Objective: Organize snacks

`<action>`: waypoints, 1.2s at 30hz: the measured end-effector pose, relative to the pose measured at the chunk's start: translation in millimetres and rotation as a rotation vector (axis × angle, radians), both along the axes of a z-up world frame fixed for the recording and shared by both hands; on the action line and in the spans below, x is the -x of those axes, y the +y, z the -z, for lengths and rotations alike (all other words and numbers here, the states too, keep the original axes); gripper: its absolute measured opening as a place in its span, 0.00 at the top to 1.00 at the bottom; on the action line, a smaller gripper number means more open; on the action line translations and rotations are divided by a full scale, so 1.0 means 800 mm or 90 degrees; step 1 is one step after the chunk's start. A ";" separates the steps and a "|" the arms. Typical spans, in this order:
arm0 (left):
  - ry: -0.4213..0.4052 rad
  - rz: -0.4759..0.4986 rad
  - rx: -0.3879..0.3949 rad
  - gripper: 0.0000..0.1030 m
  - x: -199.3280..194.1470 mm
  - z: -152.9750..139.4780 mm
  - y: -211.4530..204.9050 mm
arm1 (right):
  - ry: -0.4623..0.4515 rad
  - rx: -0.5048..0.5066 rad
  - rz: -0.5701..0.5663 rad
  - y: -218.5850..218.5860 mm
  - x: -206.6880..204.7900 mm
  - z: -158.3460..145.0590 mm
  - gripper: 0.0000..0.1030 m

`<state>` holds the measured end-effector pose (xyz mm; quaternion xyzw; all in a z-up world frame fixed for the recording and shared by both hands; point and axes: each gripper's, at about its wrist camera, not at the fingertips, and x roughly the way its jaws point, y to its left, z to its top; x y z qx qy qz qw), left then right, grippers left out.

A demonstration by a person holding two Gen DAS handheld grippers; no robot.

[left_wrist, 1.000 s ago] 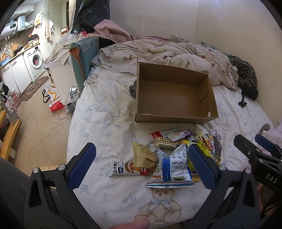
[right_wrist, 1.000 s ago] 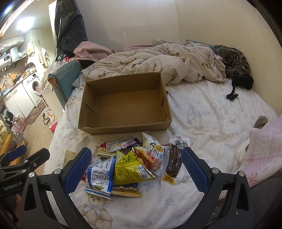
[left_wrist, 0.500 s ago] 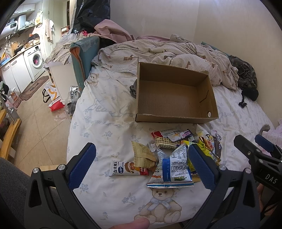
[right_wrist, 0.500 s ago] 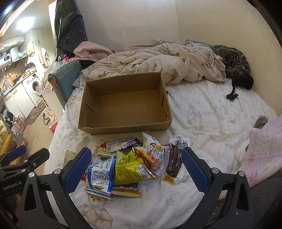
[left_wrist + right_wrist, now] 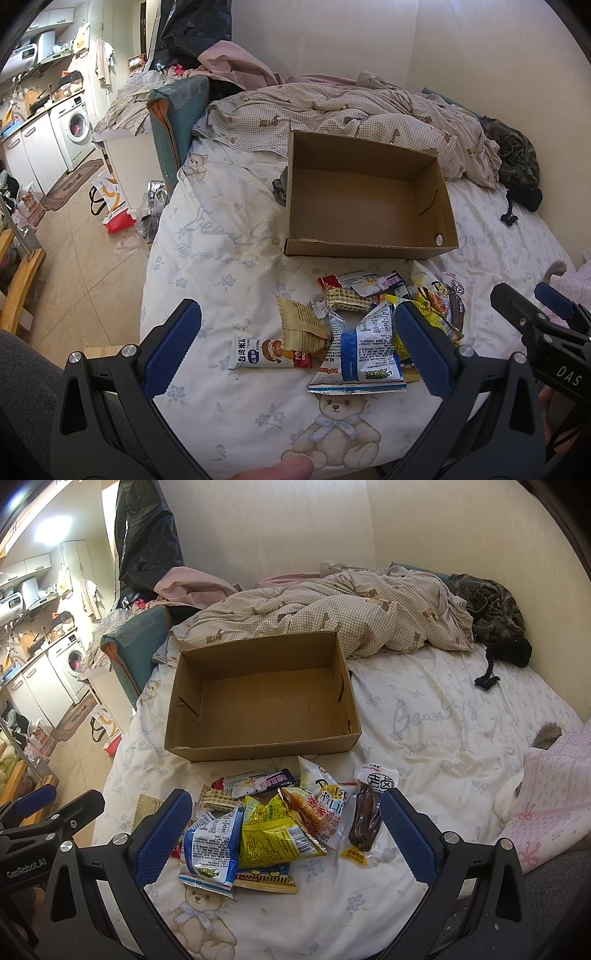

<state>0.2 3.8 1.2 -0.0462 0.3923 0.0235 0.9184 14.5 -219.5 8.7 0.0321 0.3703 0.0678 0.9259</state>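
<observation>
Nothing has shifted in the past second: both grippers hover where they were above a bear-print bedsheet [image 5: 229, 229], and the snack pile lies undisturbed.

In the left wrist view, the left gripper [image 5: 297, 345] hangs at 6 o'clock with its blue-padded jaws spread wide and nothing between them. Between its fingers on the sheet lie a white snack bar [image 5: 271, 357], a tan packet [image 5: 301, 325] overlapping that bar's right end, and a blue-and-white bag [image 5: 360, 354] just beside the right finger. A thumb tip [image 5: 275, 470] shows at the bottom edge. An open cardboard box [image 5: 365, 206], nothing inside, sits toward 12 o'clock from the snacks, apart from them. The right gripper's black frame enters at 4 o'clock.

In the right wrist view, the right gripper [image 5: 286, 836] also hangs with jaws wide apart, gripping nothing. Beneath it, left to right, lie the blue-and-white bag [image 5: 210, 845], a yellow bag [image 5: 273, 830] partly over it, an orange-printed chip bag [image 5: 317, 805], and a clear pouch of dark brown meat snack [image 5: 365, 819] near the right finger. A purple-labelled bar [image 5: 258, 781] lies toward 12 o'clock in the pile, just short of the cardboard box [image 5: 262, 701]. A checked quilt [image 5: 332, 616] is bunched behind the box.
</observation>
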 end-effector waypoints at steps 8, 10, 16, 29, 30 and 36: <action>0.000 0.000 0.002 0.00 0.000 0.000 0.000 | 0.001 0.000 0.000 0.001 0.001 0.000 0.00; 0.000 0.000 0.001 0.00 0.000 0.000 0.000 | 0.001 -0.001 0.000 0.001 0.001 0.001 0.00; 0.001 0.000 0.001 0.00 0.000 0.000 0.000 | 0.001 0.000 0.000 0.000 -0.002 0.002 0.00; 0.007 -0.008 0.000 0.00 0.000 0.005 0.001 | 0.001 -0.001 0.000 0.000 0.002 0.004 0.00; 0.007 -0.007 0.000 0.00 -0.001 0.004 0.002 | 0.002 -0.001 0.000 0.000 0.001 0.003 0.00; 0.044 -0.018 0.005 0.00 -0.023 -0.005 0.021 | 0.013 -0.040 0.023 -0.023 -0.013 0.002 0.00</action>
